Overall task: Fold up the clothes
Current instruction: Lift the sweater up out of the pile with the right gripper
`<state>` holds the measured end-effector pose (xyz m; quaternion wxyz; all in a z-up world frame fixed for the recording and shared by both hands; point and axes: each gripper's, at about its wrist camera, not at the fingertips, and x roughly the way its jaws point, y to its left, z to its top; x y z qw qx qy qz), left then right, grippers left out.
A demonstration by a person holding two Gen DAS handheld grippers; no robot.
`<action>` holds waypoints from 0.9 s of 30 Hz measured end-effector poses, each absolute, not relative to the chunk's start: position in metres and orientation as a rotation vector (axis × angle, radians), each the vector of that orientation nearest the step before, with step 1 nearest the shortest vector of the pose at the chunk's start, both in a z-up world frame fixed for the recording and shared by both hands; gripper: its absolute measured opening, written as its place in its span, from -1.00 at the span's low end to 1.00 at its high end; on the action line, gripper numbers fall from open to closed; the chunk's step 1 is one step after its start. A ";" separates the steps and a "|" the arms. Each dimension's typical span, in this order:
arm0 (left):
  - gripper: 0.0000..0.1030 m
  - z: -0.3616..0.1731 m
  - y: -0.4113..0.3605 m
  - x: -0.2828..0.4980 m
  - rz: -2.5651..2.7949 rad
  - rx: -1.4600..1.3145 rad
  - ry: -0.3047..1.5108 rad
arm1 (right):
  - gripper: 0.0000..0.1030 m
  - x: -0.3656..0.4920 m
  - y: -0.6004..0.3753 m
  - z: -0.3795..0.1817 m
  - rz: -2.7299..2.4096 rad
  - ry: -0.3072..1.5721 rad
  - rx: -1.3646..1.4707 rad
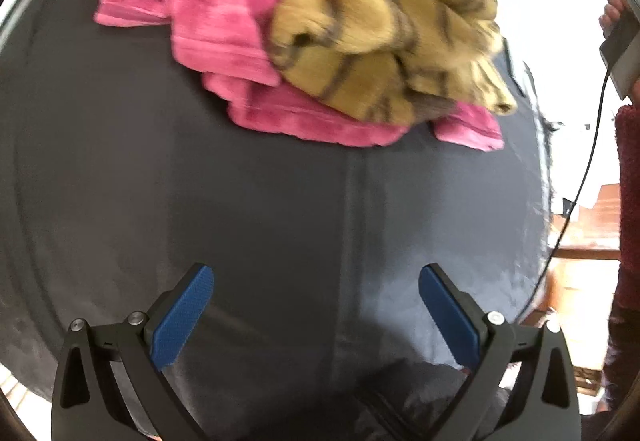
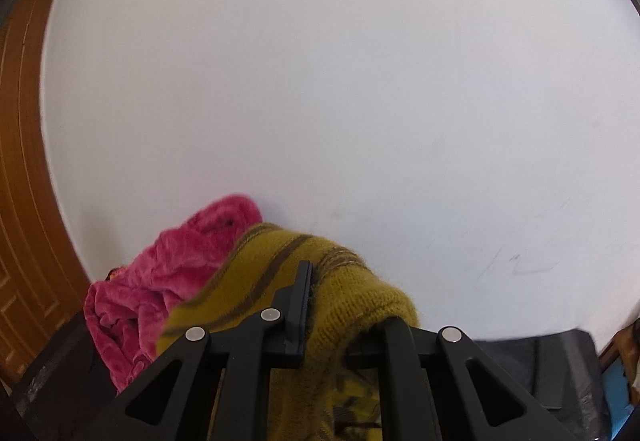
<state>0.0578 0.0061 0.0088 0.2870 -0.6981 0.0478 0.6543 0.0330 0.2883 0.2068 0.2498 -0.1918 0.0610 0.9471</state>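
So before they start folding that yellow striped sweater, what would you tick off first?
1. Right gripper has hold of the yellow striped sweater: ok, knit is bunched between its fingers.
2. Left gripper free to take a second corner: ok, open and holding nothing.
3. Bare stretch of black table cover for laying it flat: ok, in front of the left gripper.
4. Sweater clear of the pink garment: not ok, it drapes over it.
5. Which part of the sweater is gripped: cannot tell.
6. Cable at the table's right edge out of the way: cannot tell.
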 end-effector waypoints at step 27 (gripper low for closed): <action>1.00 0.060 -0.009 0.090 2.305 -1.141 0.141 | -0.77 0.251 0.212 0.391 2.860 0.174 -0.029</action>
